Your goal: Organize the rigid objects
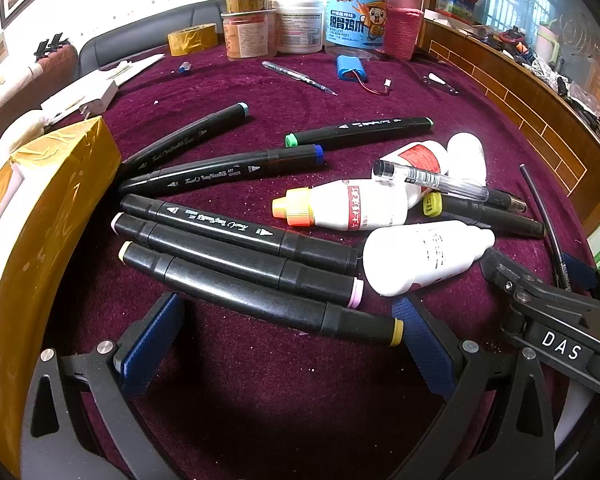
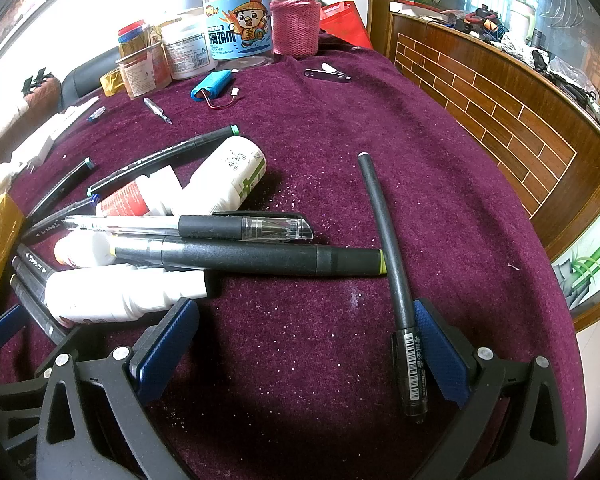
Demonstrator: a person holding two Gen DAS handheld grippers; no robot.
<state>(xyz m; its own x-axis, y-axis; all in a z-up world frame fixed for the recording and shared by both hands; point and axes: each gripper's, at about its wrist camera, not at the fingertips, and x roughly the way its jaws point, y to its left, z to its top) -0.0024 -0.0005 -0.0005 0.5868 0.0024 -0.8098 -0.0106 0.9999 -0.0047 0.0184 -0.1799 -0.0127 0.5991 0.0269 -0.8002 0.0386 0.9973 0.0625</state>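
Several black art markers (image 1: 236, 236) lie side by side on the purple cloth, fanned out beside a gold-taped box (image 1: 48, 216). My left gripper (image 1: 286, 344) stands open just behind the nearest, yellow-capped marker (image 1: 260, 300), pads clear of it. White glue bottles (image 1: 356, 208) and a clear gel pen (image 1: 428, 180) lie in a heap to the right. My right gripper (image 2: 302, 350) is open over bare cloth. A thin black pen (image 2: 384, 240) lies along the inside of its right finger (image 2: 440, 356). Another marker (image 2: 244, 260) and a white bottle (image 2: 116, 296) lie just ahead of its left finger.
Jars and tubs (image 1: 300, 24), a pink knitted flask (image 2: 296, 28) and a tape roll (image 1: 192, 38) line the back. A blue battery pack (image 1: 350, 68) and small tools lie mid-table. A wooden counter (image 2: 500, 112) runs along the right, past the table's edge.
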